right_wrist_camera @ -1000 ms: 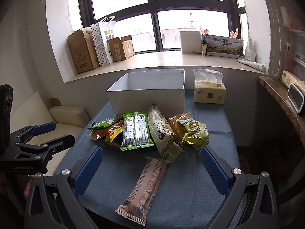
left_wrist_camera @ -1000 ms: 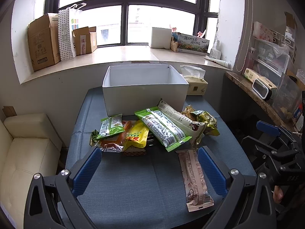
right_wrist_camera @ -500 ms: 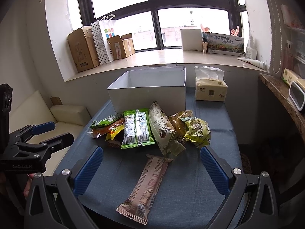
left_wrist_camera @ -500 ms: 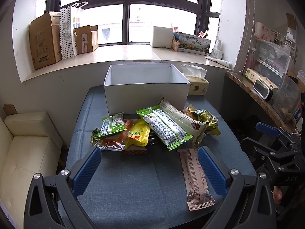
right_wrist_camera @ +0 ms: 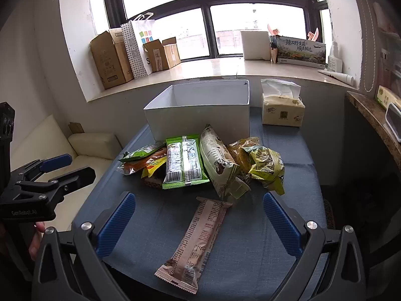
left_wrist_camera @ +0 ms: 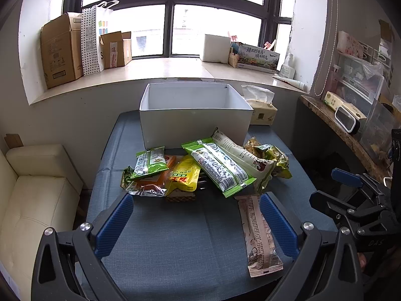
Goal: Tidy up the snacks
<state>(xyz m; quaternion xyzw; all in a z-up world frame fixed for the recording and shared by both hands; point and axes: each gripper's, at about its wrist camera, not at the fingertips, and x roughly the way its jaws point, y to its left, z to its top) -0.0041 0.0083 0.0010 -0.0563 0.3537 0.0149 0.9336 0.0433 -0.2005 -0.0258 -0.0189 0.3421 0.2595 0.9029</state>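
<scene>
You hold both grippers back at the near edge of the blue cloth-covered table [left_wrist_camera: 175, 238], jaws spread wide and grasping nothing: the left gripper [left_wrist_camera: 195, 215] frames the left part of the pile, the right gripper [right_wrist_camera: 199, 215] brackets the long pinkish-brown snack wrapper [right_wrist_camera: 198, 240], which lies alone nearest you and looks the easiest first pick. Beyond it the snacks sit heaped and overlapping: a yellow pouch [left_wrist_camera: 184, 173], a small green packet [left_wrist_camera: 149, 161], a long green-and-white pack [left_wrist_camera: 218, 168], a pale cream bag [right_wrist_camera: 216, 160] and a crumpled olive-yellow bag [right_wrist_camera: 265, 165]. Just behind the heap stands the open white rectangular box [left_wrist_camera: 195, 125], close enough for short transfers; nothing shows inside it yet. A tissue pack [right_wrist_camera: 282, 110] sits beside it.
</scene>
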